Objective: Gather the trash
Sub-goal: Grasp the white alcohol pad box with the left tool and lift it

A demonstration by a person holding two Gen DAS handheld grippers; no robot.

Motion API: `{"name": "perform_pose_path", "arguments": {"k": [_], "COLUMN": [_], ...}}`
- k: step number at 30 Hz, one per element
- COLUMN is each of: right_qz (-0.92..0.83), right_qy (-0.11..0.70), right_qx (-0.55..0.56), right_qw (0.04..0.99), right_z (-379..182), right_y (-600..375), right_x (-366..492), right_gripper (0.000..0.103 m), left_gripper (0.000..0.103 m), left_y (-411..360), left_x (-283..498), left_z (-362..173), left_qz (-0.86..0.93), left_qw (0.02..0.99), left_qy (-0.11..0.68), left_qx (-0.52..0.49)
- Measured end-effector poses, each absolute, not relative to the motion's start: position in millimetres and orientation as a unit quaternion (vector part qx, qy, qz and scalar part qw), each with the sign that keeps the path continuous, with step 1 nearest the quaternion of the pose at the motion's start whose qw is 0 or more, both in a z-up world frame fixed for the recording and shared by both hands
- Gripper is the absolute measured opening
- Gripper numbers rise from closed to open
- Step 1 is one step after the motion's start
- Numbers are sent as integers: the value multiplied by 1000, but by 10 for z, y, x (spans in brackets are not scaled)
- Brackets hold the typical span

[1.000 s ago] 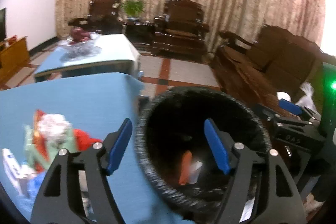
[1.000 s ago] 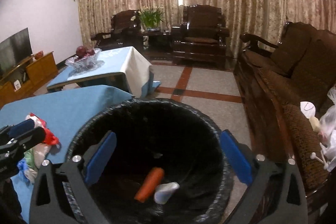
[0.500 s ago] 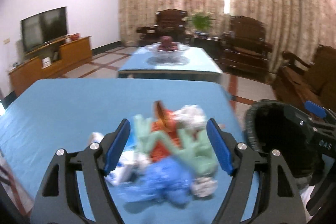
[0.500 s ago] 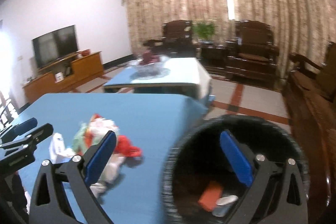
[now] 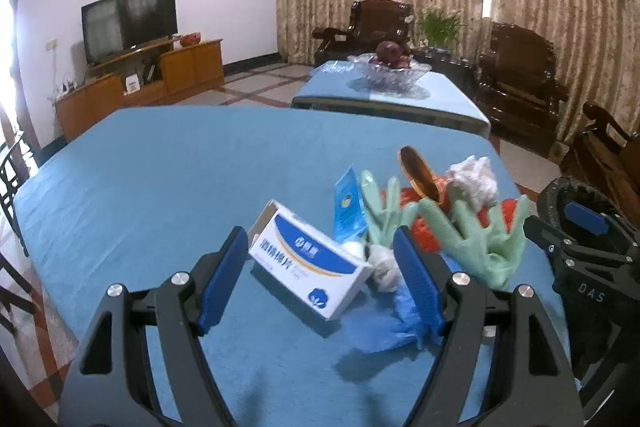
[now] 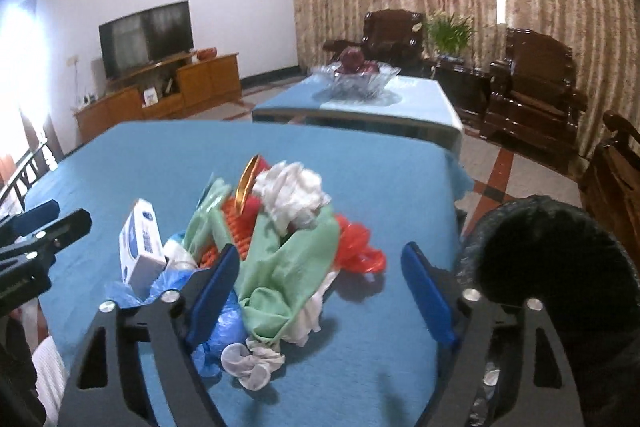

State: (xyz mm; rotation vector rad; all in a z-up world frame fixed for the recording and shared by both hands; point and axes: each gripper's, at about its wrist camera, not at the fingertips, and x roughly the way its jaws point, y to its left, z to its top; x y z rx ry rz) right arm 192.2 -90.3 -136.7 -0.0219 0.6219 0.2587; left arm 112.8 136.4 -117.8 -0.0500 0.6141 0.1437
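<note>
On the blue-clothed table (image 5: 160, 163), centre-right of both frames, lies the trash pile (image 6: 280, 227): white box (image 5: 308, 263), green gloves (image 5: 476, 239), crumpled tissue (image 6: 292, 195). Left gripper (image 5: 320, 275) and right gripper (image 6: 320, 287) hover level, jaws apart and empty. Black bin (image 6: 552, 267) lower right.

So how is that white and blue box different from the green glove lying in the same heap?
The white and blue box is stiff and straight-edged with printed writing; the green glove is limp, crumpled and plain. The box lies at the heap's left edge, one end flap open, while the glove drapes over other scraps in the middle. Both rest on the blue table, and neither pair of tongs holds them.
</note>
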Motion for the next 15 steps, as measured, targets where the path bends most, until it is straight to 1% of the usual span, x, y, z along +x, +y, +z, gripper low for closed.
{"name": "perform_pose_path", "arguments": {"k": [6,11,15], "right_qz": [121,118,122], "right_qy": [313,317,315], "right_qx": [-10,-13,-21], "right_qw": [942,941,941], "right_z": [-1446,-1471,-1447], "right_y": [-894,-903,-896], "right_x": [1952,1973,1982], "right_gripper": [77,77,77], "left_gripper": [73,77,79], "left_y": [1454,1489,1509], "left_x": [1232,1410,1560], "left_z": [-1340,-1473,-1653], "left_qz": [78,83,97], "left_qw": [944,938,925], "left_qy": [319,334,364], "left_qx": [-31,-37,-45]}}
